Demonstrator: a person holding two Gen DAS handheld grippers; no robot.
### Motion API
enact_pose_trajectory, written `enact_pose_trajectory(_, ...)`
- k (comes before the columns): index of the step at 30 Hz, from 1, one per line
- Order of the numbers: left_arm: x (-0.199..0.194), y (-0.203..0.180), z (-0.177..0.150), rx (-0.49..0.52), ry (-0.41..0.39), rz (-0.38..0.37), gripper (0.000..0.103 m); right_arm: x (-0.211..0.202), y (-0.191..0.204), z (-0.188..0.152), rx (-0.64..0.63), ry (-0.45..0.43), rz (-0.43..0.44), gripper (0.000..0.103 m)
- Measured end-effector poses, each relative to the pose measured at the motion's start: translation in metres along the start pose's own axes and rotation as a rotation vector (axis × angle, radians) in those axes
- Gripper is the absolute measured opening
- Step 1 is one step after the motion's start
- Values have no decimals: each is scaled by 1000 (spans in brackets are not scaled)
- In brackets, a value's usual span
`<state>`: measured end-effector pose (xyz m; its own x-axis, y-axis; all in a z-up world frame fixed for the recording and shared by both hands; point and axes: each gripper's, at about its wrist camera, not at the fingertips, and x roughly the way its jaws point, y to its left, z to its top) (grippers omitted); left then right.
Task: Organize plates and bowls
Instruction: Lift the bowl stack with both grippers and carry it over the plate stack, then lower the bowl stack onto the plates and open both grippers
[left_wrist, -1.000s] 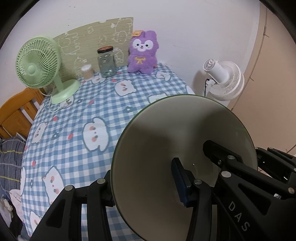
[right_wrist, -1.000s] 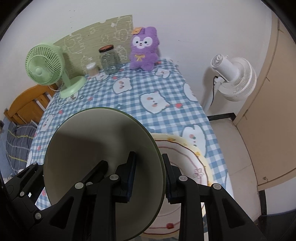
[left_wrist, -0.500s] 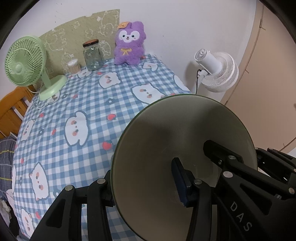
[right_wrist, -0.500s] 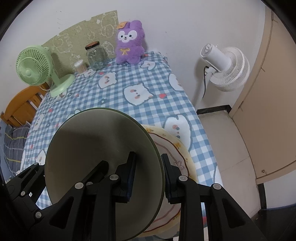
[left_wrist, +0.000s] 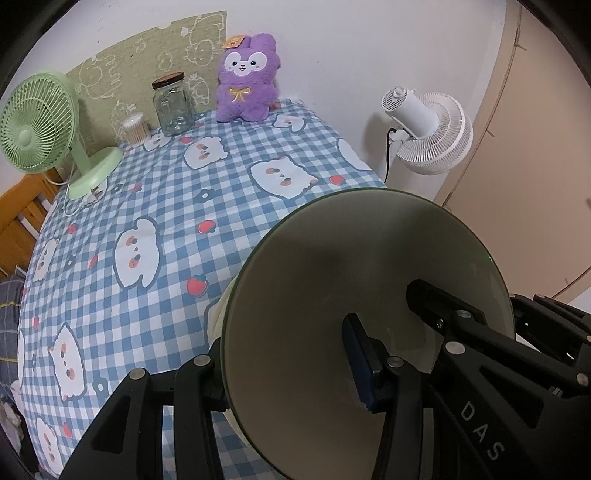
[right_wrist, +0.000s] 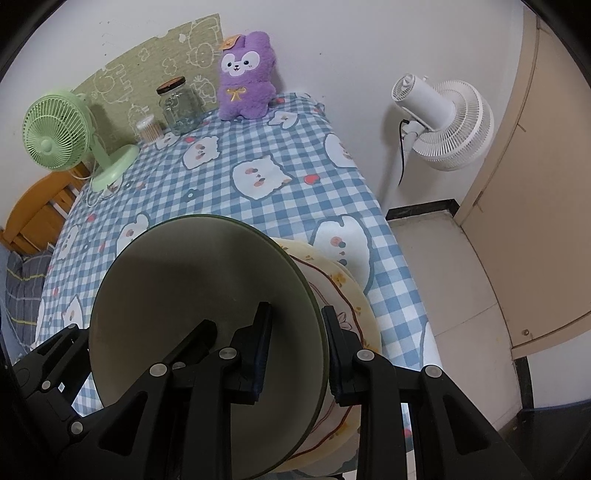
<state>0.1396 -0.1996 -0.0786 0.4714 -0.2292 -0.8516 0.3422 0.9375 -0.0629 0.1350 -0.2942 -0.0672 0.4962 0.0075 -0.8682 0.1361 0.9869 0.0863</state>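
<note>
You've carried the green plate (right_wrist: 207, 317) lower — both grippers (right_wrist: 295, 350) (left_wrist: 284, 365) clamp its rim, the floral plate (right_wrist: 347, 306) sits just beyond your right fingertips — right hand nearer.

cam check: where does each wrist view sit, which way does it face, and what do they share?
Left wrist: on the left gripper, angled down across the blue checked tablecloth; own black fingers grip the green-rimmed cream plate.
Right wrist: on the right gripper, same heading; fingers clamp that plate's right rim, above a cream floral plate.
Shared: the plate, purple plush rabbit, green desk fan, white fan.
</note>
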Motion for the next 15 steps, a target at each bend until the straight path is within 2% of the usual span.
enact_pose_trajectory(6,4,4,3,-1,3,-2,49,4,0,1,10,-10,1,30)
enact_pose_trajectory(15,11,12,11,-39,26,-46,49,9,-11,8,90,-24,63,31)
